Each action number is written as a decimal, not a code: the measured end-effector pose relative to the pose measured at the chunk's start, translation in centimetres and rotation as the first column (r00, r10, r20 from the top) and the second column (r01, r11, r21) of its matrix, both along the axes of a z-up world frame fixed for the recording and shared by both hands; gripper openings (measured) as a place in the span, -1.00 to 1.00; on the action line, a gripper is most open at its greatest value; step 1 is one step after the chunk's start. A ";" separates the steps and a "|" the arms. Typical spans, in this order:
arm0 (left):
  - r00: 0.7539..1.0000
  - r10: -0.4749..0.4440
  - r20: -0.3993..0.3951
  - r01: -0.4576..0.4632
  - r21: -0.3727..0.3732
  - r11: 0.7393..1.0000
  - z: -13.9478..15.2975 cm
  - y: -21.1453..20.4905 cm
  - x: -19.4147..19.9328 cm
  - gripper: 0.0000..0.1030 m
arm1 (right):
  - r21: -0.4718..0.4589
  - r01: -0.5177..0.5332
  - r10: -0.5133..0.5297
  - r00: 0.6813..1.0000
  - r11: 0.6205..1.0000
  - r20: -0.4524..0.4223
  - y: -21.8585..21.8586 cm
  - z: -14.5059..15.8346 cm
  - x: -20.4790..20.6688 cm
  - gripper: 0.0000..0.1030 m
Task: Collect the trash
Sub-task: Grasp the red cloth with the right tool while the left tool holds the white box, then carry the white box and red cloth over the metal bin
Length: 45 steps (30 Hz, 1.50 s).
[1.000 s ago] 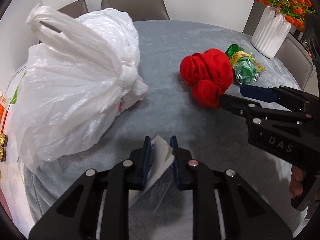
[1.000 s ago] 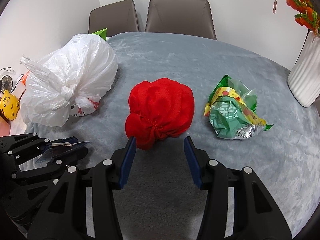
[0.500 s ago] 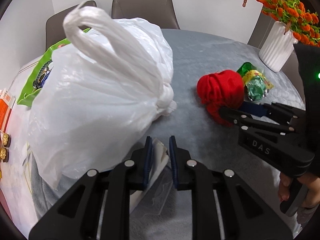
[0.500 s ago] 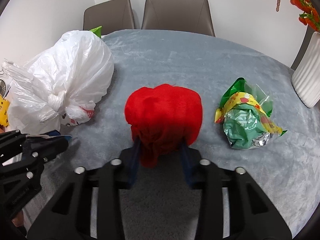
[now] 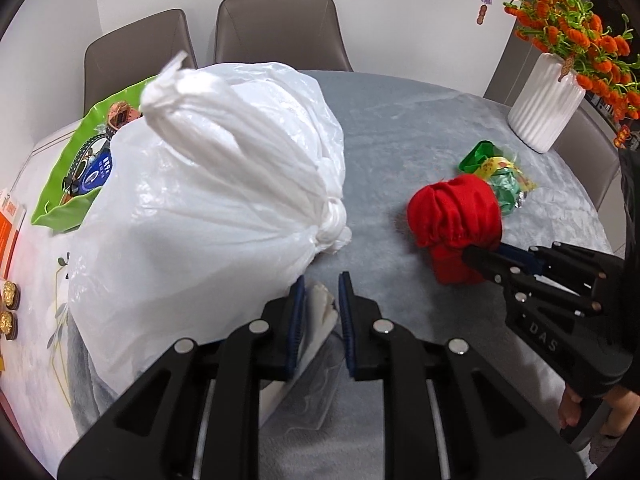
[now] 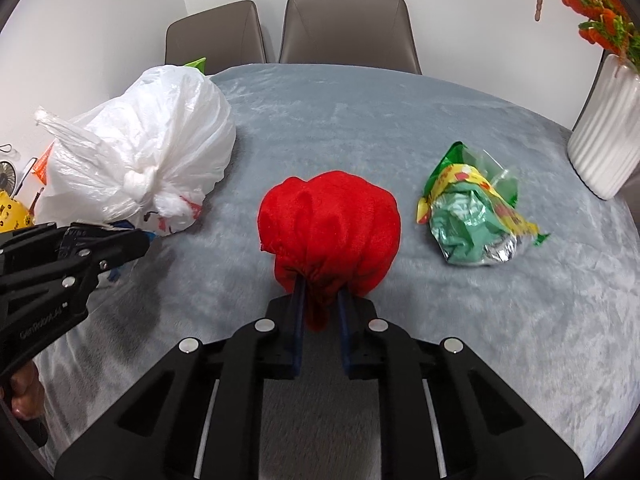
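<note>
A knotted white plastic bag [image 5: 208, 208] lies at the left of the grey table; it also shows in the right wrist view [image 6: 144, 160]. My left gripper [image 5: 322, 300] is shut on a clear wrapper with white paper [image 5: 320, 320], close beside the bag. A red cloth bundle [image 6: 332, 220] sits mid-table. My right gripper [image 6: 322, 296] is shut on the bundle's lower gathered end; the bundle also shows in the left wrist view [image 5: 456, 212]. A crumpled green and yellow snack wrapper [image 6: 472, 216] lies right of the bundle.
A white ribbed vase [image 5: 548, 108] with orange flowers stands at the far right of the table [image 6: 360, 120]. A green bag [image 5: 76, 168] lies behind the white bag. Two grey chairs [image 6: 348, 28] stand at the far edge.
My right gripper moved forward and closed on the red bundle's lower end. My left gripper, still holding the wrapper, moved closer to the white bag.
</note>
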<state>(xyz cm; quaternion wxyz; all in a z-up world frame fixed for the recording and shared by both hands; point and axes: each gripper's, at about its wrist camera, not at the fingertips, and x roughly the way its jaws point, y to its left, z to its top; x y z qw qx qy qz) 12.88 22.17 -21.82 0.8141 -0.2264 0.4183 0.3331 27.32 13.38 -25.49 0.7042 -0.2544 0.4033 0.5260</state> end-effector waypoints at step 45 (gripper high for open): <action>0.956 -0.286 0.070 0.287 -0.009 0.958 4.0 -4.7 -2.8 -0.65 | 0.071 0.245 -0.247 0.969 0.967 0.017 -9.1 5.1 -4.8 -0.83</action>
